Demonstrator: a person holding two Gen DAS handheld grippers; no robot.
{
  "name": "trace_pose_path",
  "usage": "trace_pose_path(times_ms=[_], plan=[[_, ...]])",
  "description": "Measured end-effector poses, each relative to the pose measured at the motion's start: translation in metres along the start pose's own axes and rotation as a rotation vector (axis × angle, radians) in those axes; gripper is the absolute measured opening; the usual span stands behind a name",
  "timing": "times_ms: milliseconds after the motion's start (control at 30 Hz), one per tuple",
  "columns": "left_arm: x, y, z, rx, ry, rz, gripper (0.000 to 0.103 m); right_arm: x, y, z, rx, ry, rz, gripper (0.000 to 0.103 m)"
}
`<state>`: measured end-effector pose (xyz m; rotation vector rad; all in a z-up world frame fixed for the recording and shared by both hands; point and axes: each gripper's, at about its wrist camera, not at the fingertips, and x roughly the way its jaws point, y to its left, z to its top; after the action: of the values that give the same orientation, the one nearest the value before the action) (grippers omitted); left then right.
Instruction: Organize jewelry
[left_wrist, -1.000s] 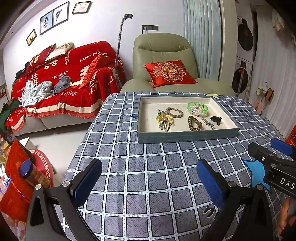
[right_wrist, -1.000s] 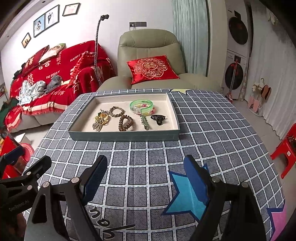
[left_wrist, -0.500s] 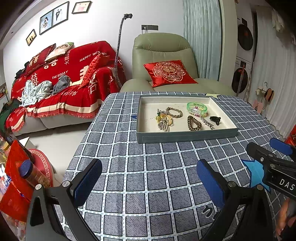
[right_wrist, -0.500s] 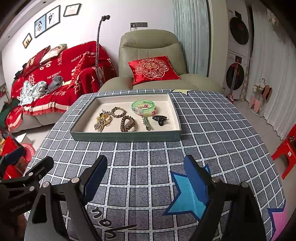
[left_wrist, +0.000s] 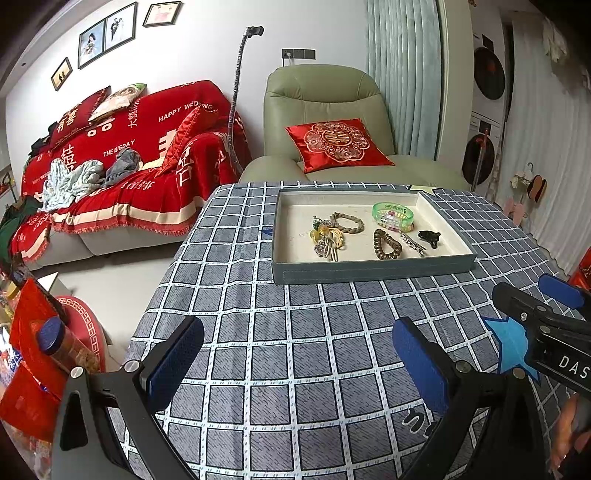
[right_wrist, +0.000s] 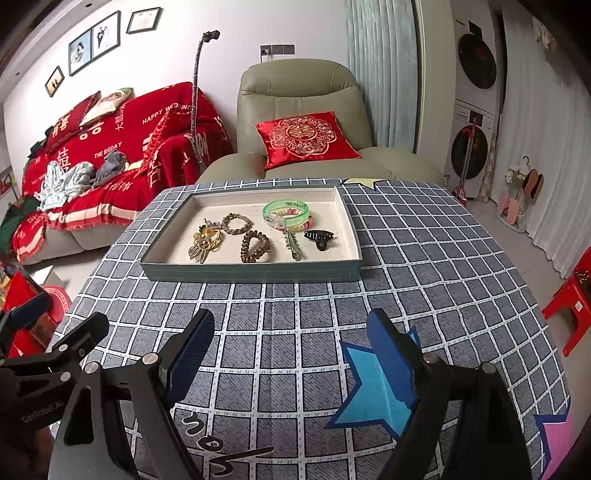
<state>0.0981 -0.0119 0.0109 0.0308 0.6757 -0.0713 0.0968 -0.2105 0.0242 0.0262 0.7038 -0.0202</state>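
Holding both tools short of the tray (right_wrist: 255, 274), I note the left gripper (left_wrist: 297, 356) and right gripper (right_wrist: 291, 345) released, grasping nothing. The green bangle (right_wrist: 286, 214), brown hair tie (right_wrist: 255, 246) and black claw clip (right_wrist: 319, 238) lie inside that tray.

1. The shallow grey rectangular tray (right_wrist: 255, 274) sits on the grid-patterned cloth-covered surface (right_wrist: 424, 266), toward its far edge.
2. In the tray, left to right: gold brooch cluster (right_wrist: 204, 244), brown coiled hair tie (right_wrist: 254, 246), slim metal hair clip (right_wrist: 292, 244), black claw clip (right_wrist: 319, 238).
3. Behind them lie the braided bracelet (right_wrist: 236, 223) and green translucent bangle (right_wrist: 286, 213).
4. The olive leather armchair (right_wrist: 303, 107) stands behind the surface; the red-draped sofa (right_wrist: 110, 147) stands to its left.
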Motion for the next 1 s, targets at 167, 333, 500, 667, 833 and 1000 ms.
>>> trace_pose_path(times_ms=[167,333,500,667,833,1000], plan=[[-0.0002,-0.0001,0.0001,-0.001,0.0,0.001,0.103,0.0002,-0.0001,0.0,-0.001,0.0,-0.001,0.087],[0.0,0.0001,0.0001,-0.001,0.001,0.0,0.103,0.0002,-0.0001,0.0,-0.001,0.001,0.001,0.087],[0.0004,-0.0001,-0.0002,-0.001,0.001,0.0,0.103,0.0001,0.0,-0.0001,0.0,0.001,0.0,0.087],[0.0002,-0.0008,-0.0009,-0.002,0.003,-0.001,0.103,0.0,0.0,-0.0001,0.0,0.001,0.0,0.087],[0.0007,-0.0013,-0.0015,-0.002,0.004,-0.001,0.103,0.0,-0.0001,-0.0002,-0.001,0.0,0.0,0.087],[0.0008,-0.001,-0.0014,-0.002,0.004,-0.001,0.103,0.0001,-0.0002,-0.0003,0.0,0.0,0.0,0.087]])
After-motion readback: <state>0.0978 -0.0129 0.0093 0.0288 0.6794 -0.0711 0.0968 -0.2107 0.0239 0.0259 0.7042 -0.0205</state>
